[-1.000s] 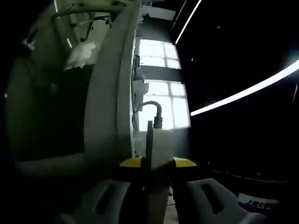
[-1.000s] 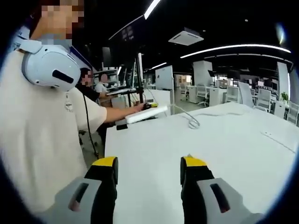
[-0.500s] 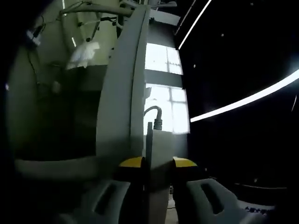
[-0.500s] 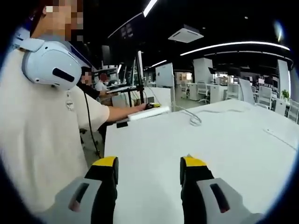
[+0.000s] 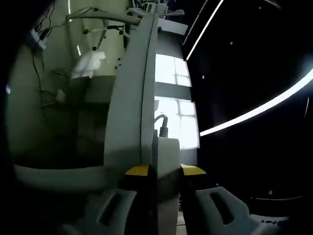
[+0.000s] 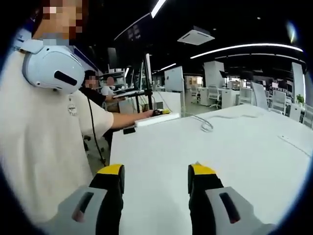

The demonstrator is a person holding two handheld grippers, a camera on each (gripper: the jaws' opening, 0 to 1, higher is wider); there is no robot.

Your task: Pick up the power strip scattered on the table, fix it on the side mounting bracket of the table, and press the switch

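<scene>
Pwr strip point(image 5: 165, 161) lengthwise along jaws, cord-end fwd

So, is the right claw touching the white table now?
Apart. In the right gripper view the right claw stands open above the white table, with nothing between its yellow-tipped jaws and bare tabletop showing between them.

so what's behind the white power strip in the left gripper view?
Behind the white power strip, held between the left gripper jaws, bright windows and a grey cable rising from its top end. A pale upright panel stands beside it. The strip's body covers anything lower.
</scene>
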